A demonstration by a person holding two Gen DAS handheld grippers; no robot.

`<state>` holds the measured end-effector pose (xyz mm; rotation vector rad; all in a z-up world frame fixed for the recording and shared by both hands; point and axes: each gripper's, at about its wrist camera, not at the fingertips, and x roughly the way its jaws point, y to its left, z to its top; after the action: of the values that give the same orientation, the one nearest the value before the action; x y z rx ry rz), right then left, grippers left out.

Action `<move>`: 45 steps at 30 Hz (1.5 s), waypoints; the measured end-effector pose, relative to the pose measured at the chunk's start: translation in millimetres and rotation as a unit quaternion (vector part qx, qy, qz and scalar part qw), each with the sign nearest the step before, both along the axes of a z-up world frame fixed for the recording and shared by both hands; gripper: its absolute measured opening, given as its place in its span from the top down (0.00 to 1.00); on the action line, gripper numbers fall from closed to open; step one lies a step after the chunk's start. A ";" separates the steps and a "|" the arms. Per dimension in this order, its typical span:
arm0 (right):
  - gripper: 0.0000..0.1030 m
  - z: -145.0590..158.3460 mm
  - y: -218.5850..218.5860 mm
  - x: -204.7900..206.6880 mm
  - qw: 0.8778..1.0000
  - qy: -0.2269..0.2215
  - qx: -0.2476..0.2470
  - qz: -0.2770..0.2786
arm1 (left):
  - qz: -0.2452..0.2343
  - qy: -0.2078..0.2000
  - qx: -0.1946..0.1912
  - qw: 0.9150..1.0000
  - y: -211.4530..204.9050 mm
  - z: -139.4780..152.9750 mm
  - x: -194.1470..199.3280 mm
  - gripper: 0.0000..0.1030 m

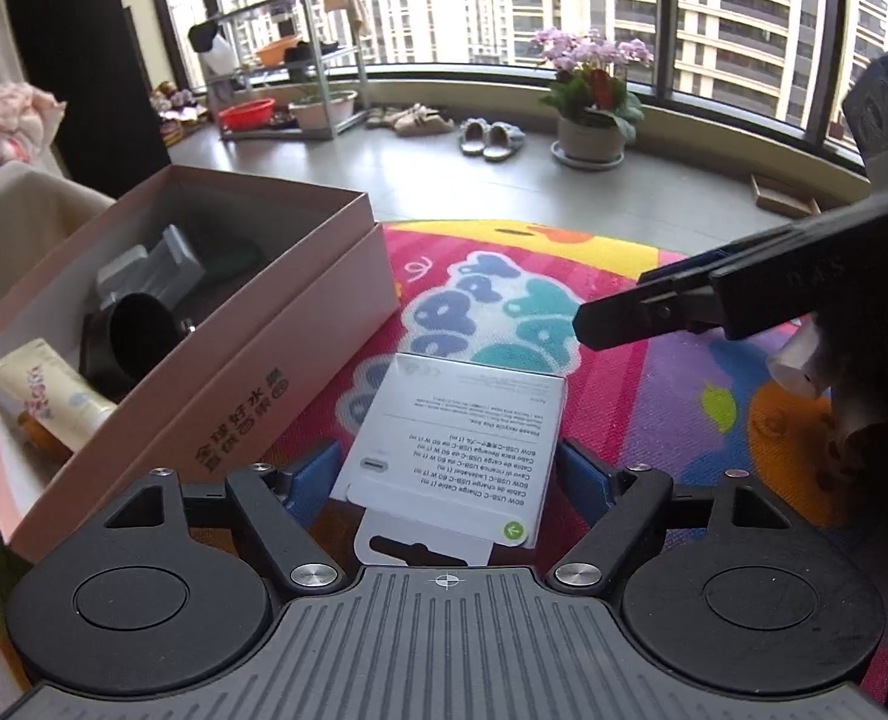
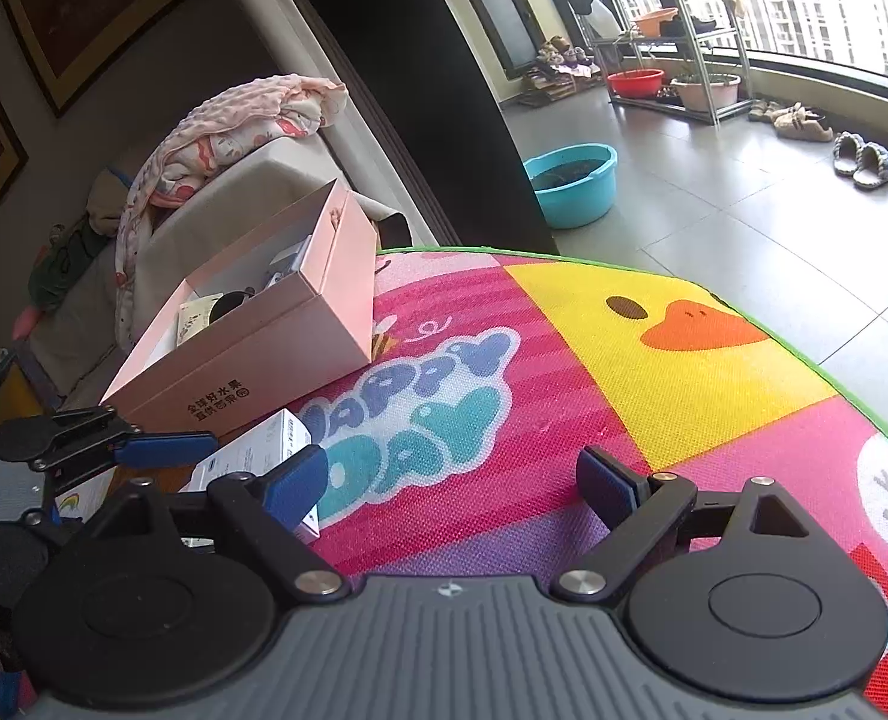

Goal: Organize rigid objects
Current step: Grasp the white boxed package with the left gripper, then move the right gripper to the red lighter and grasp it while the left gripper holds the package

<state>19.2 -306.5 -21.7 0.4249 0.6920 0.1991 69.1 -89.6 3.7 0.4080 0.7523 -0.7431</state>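
White card stock sits nearest my left tool (image 1: pixel 447 480): the flat cable box (image 1: pixel 462 438) lies between its blue pads (image 1: pixel 309 480), which stand wide of both long edges with gaps I can see, so the tool is open and not gripping. The box rests on the colourful play mat (image 1: pixel 654 420), just right of the pink carton (image 1: pixel 252 372), whose long wall runs close along its left side. My right tool (image 2: pixel 450 486) hovers open and empty over the mat, with a broad bare stretch of mat ahead of it out to the green border.

Inside the carton, the left view shows a cream tube (image 1: pixel 48 396), a black cylinder (image 1: pixel 138 336) and a grey part (image 1: pixel 156 264); the right view gives only a glimpse over the rim. The right view alone shows the mat's far edge (image 2: pixel 744 306), the grey tiled floor (image 2: pixel 744 204) beyond, and a blue basin (image 2: pixel 573 183). Farther off stand a potted orchid (image 1: pixel 591 96) and the windows.
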 end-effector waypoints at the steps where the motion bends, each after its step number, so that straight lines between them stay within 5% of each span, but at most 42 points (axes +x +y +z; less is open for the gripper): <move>1: 0.12 -0.3 0.1 0.3 1.000 0.001 0.000 0.000 | 0.010 0.007 -0.013 1.000 1.7 -2.1 5.1 0.18; 10: 0.12 1.5 7.7 2.5 1.000 0.004 -0.022 0.003 | 0.074 -0.012 -0.085 0.994 42.7 3.6 -4.2 0.28; 14: 0.12 3.4 13.3 1.4 0.999 -0.002 -0.035 0.014 | 0.145 -0.024 -0.115 0.982 87.7 15.7 -40.5 0.28; 20: 0.12 9.5 36.4 -0.4 0.994 -0.012 -0.091 0.062 | 0.249 -0.009 -0.101 0.963 134.3 6.1 -83.6 0.28; 23: 0.12 14.4 61.8 -10.8 0.986 -0.026 -0.121 0.112 | 0.277 -0.023 -0.114 0.954 142.9 -1.8 -96.7 0.28; 26: 0.12 17.2 94.7 -26.6 0.972 -0.041 -0.157 0.172 | 0.281 -0.031 -0.097 0.954 136.6 -1.0 -97.4 0.28; 31: 0.12 18.0 130.9 -41.8 0.959 -0.039 -0.132 0.246 | 0.278 -0.030 -0.103 0.954 135.1 -3.4 -99.2 0.27; 34: 0.11 17.7 146.6 -49.0 0.942 -0.054 -0.191 0.270 | 0.282 -0.028 -0.115 0.952 138.8 -5.4 -100.1 0.27; 36: 0.11 19.0 144.1 -47.7 0.937 -0.063 -0.231 0.253 | 0.288 -0.025 -0.121 0.950 139.3 -5.1 -99.8 0.27; 40: 0.11 18.3 125.8 -29.5 0.932 -0.076 -0.329 0.129 | 0.300 -0.016 -0.144 0.943 135.3 -5.0 -101.3 0.27; 45: 0.11 18.5 97.8 -16.3 0.962 -0.028 -0.236 0.131 | 0.287 -0.022 -0.132 0.949 124.4 -5.2 -103.0 0.27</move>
<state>2.9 -208.7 -3.2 -0.1315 0.7128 0.2857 -33.9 34.7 -1.5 -0.0455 0.6723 -0.2753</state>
